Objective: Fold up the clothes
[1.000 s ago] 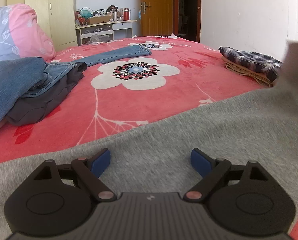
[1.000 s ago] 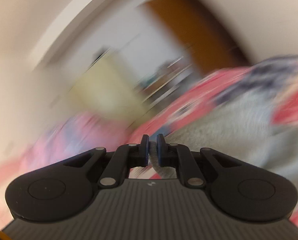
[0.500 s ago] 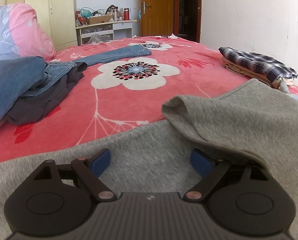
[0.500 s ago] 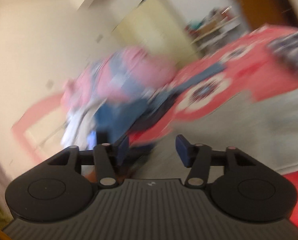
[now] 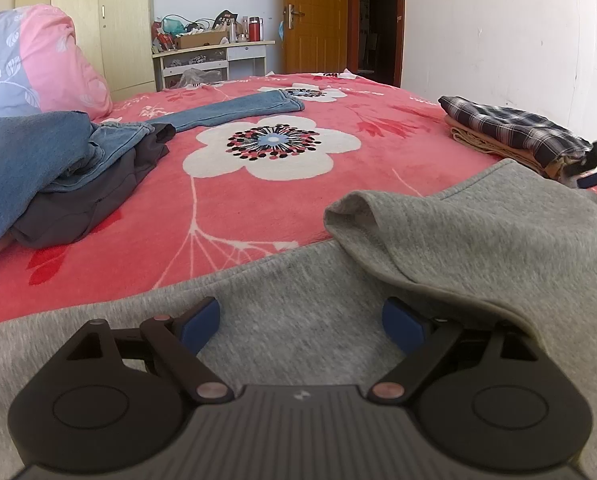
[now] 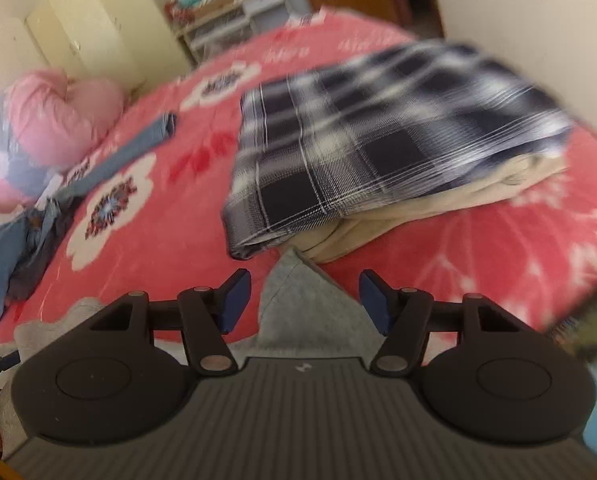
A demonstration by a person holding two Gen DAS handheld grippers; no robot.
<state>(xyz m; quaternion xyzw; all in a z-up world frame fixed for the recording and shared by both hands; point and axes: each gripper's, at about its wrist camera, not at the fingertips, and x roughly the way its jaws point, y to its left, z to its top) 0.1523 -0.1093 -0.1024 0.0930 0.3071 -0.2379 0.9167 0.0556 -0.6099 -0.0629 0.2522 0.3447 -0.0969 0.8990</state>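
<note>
Gray sweatshirt [image 5: 478, 240] spread along the bed's [image 5: 226, 208] near edge, sleeve folded inward; left gripper [image 5: 300, 320] and right gripper [image 6: 304, 300] level above it, both spread wide, holding nothing.

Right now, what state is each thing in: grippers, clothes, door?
Left gripper: open, over the sweatshirt.
Right gripper: open, empty.
Grey sweatshirt: sleeve folded across the body.
Plaid shirt: folded, stacked on beige garment.
Jeans: unfolded heap.
Door: open.

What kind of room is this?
Most likely a bedroom at home: a bed with a red flowered blanket, a pink pillow, a pale wardrobe, and clothes lying about, such as a grey sweatshirt.
</note>
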